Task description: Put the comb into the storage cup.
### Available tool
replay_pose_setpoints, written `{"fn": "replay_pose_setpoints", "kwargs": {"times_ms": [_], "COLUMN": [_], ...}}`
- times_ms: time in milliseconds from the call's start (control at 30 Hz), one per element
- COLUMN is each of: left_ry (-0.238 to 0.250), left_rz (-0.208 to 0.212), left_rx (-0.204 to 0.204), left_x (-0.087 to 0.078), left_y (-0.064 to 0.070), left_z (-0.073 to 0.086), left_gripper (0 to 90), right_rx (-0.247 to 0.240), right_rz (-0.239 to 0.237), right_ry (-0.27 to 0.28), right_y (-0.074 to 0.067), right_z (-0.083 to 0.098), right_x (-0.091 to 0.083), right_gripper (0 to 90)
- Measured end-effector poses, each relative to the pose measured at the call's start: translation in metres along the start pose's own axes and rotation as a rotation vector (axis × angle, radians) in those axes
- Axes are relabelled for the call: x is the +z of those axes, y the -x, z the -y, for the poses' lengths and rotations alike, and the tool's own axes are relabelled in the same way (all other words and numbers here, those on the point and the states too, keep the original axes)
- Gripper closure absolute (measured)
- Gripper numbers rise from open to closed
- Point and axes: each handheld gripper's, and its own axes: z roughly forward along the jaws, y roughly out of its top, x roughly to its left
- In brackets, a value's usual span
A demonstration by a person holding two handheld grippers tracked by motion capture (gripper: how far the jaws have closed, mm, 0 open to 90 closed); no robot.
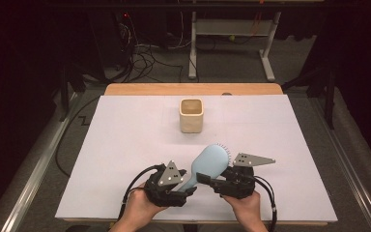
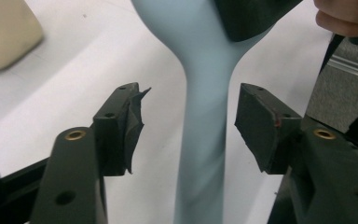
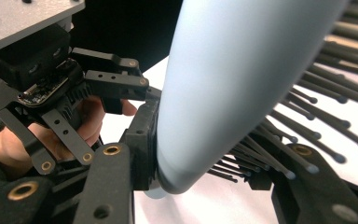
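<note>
High view: at the left, the left gripper (image 1: 186,189) is seen with jaws spread clear on either side of the pale blue hairbrush (image 1: 207,163) handle, while to its right the right gripper (image 1: 207,179) is clamped on the brush head. The handover is judged nearly done; placing into the beige cup (image 1: 192,115) beyond both grippers is presumably left. A white tabletop (image 1: 125,145) is shown, and a dark, cable-strewn floor (image 1: 149,58) behind.

left claw (image 1: 189,187): jaws apart, gripping nothing | right claw (image 1: 206,179): clamped tight | both held low, facing inward
</note>
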Motion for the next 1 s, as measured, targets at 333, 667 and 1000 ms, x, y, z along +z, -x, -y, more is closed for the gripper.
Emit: {"fn": "replay_pose_setpoints", "kwargs": {"times_ms": [333, 667, 1000], "left_ry": [0.033, 0.095, 0.141], "left_rz": [-0.004, 0.012, -0.084], "left_rx": [-0.005, -0.065, -0.128], "left_x": [-0.003, -0.020, -0.046], "left_y": [-0.004, -0.017, -0.038], "left_z": [0.004, 0.016, 0.038], "left_gripper": [36.1, 34.5, 32.8], "right_rx": [0.005, 0.006, 0.015], "right_rz": [0.013, 0.010, 0.013], "right_ry": [-0.003, -0.021, -0.026], "right_y": [0.003, 0.003, 0.003], "right_z": [-0.003, -0.001, 0.002], "right_x": [-0.006, -0.006, -0.005], "right_gripper": [55.4, 55.3, 54.9]}}
